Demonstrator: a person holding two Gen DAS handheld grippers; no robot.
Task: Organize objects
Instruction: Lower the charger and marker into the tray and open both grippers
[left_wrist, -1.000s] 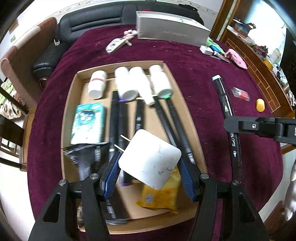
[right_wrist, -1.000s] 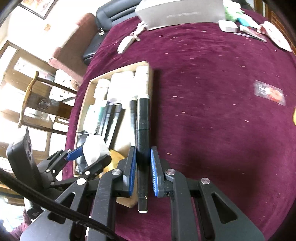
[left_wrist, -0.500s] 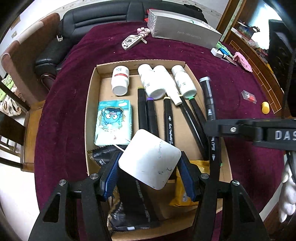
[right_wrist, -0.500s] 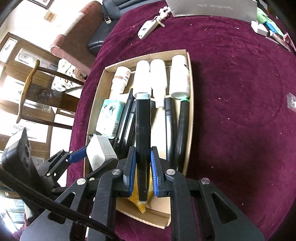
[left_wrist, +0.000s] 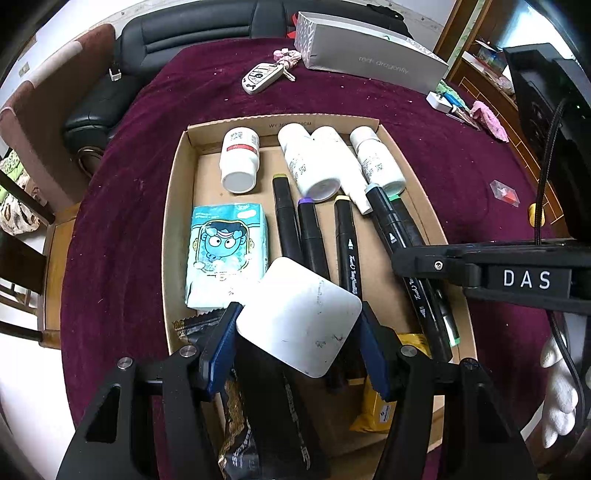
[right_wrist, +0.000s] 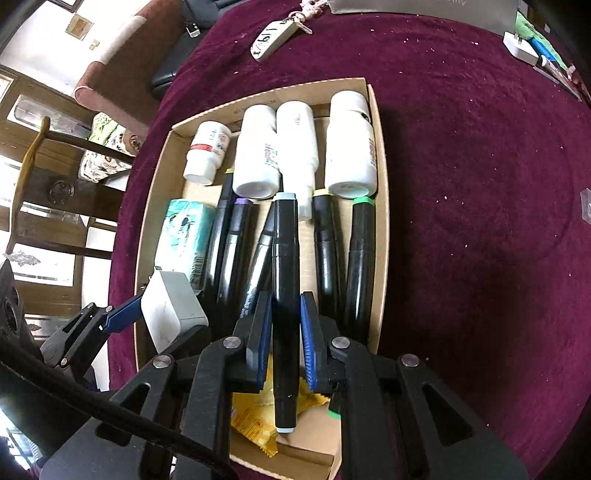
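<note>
While we hold the pale-blue-capped marker (right_wrist: 285, 295) clamped near its lower half in the right gripper (right_wrist: 286, 334), it hangs lengthwise over the middle of the cardboard tray (right_wrist: 380, 221), above the gap between the markers already lying there. We judge it light, stiff and smooth-barrelled, so it could slip or swivel in the pads; a hold nearer its middle would steady it better. Our left gripper (left_wrist: 297, 343) grips a white square charger block (left_wrist: 300, 320) by two opposite sides, low in the left wrist view and over the tray's near end; we take it for a hard, compact thing that sits firmly in that hold. Free room is tight: white bottles (right_wrist: 349, 147) fill the tray's far end at the top of the frame, a tissue pack (left_wrist: 226, 254) lies along its left side, and snack packets (left_wrist: 384, 402) crowd the near end. We think the open lane left of the yellow-capped marker (right_wrist: 327, 243) is the likeliest slot, though the tray's raised wall and our left gripper close by leave little margin for swinging either tool.
</note>
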